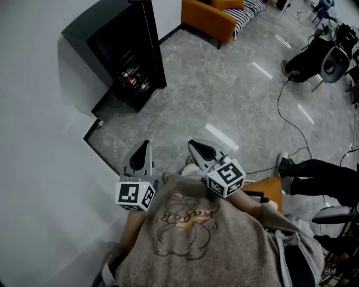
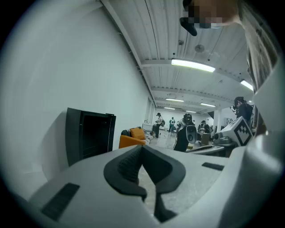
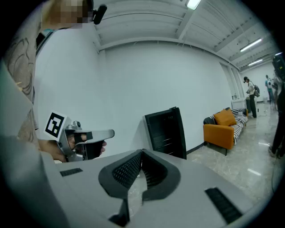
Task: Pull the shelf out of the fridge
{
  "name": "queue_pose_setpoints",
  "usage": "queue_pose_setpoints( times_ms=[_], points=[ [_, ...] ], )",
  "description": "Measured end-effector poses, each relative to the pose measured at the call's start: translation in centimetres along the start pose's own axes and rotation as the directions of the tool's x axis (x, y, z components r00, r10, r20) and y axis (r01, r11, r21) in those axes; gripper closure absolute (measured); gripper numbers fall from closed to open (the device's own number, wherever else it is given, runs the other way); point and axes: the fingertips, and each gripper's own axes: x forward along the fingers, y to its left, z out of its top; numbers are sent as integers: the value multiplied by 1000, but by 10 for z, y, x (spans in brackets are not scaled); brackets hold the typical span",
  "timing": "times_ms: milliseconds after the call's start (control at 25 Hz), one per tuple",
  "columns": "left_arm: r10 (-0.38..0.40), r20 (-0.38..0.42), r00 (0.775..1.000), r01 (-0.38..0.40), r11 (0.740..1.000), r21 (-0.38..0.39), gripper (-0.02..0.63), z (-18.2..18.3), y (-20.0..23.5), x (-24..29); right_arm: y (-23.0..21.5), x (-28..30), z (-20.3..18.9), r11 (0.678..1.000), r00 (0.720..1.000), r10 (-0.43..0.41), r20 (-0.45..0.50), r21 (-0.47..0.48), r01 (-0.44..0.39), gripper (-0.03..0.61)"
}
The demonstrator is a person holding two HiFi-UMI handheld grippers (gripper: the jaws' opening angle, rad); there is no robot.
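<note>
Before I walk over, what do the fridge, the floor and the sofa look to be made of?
Fridge: black matte casing, likely painted metal or plastic; the front is probably glass, since contents show through. Floor: grey veined stone or tile, polished, mirroring the ceiling lights. Sofa: orange upholstery, fabric or leather, cannot tell.

shirt [image 1: 190,235]: beige, brown chest print | left gripper [image 1: 146,144], right gripper [image 1: 192,144]: grey, marker cubes [image 1: 225,176]
</note>
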Motion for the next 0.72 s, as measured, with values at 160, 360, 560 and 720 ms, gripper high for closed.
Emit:
queue_pose_setpoints(
  times_ms=[160, 360, 560, 720],
  points=[
    [-5, -2, 1000, 5, 1000, 2, 608, 0, 1, 0, 0, 1, -1, 1000, 1000, -5, -2, 2, 5, 557],
    [-9, -3, 1000, 9, 1000, 5, 608, 0, 1, 1, -1, 0, 0, 1000, 1000, -10, 2, 0, 10, 557],
    [-24, -6, 1000, 24, 1000, 7, 609, -2, 6, 2, -3, 5, 6, 999, 999, 3, 53, 33, -5, 555],
    [-44, -10, 999, 44, 999, 15, 609, -10, 10, -2, -2, 8, 0, 1000, 999, -7, 52, 29, 5, 555]
  ],
)
